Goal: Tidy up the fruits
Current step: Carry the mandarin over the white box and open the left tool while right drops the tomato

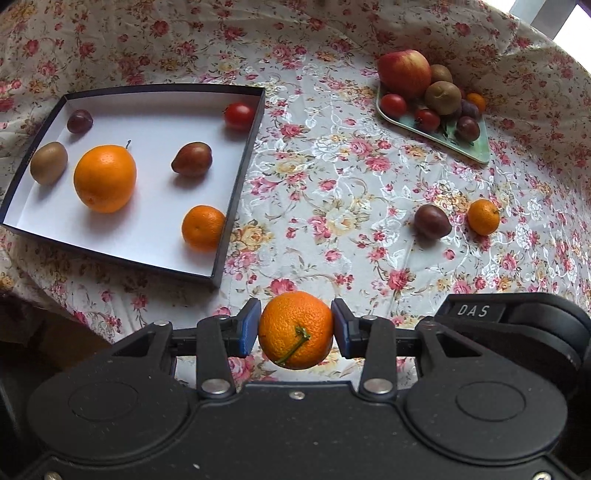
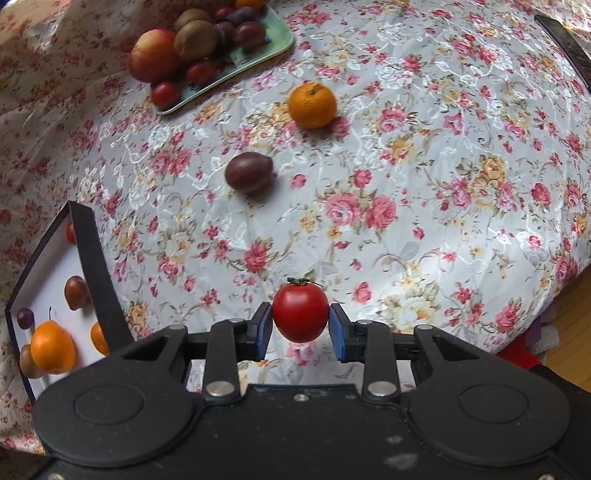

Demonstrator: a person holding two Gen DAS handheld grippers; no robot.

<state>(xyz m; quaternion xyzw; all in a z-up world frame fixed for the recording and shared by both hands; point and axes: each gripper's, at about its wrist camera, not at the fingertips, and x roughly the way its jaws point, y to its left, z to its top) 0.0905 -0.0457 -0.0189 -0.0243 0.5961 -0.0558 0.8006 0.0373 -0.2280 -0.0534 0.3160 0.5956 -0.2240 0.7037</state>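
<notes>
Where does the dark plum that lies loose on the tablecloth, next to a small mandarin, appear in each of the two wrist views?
Left wrist view: the plum is right of centre, just left of the mandarin.
Right wrist view: the plum is left of centre in the upper half, below and left of the mandarin.
Shared landmark: the green tray of fruit, beyond the plum in both.

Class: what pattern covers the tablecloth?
Pink, red and yellow flowers on the white tablecloth; the right wrist view shows it best.
</notes>
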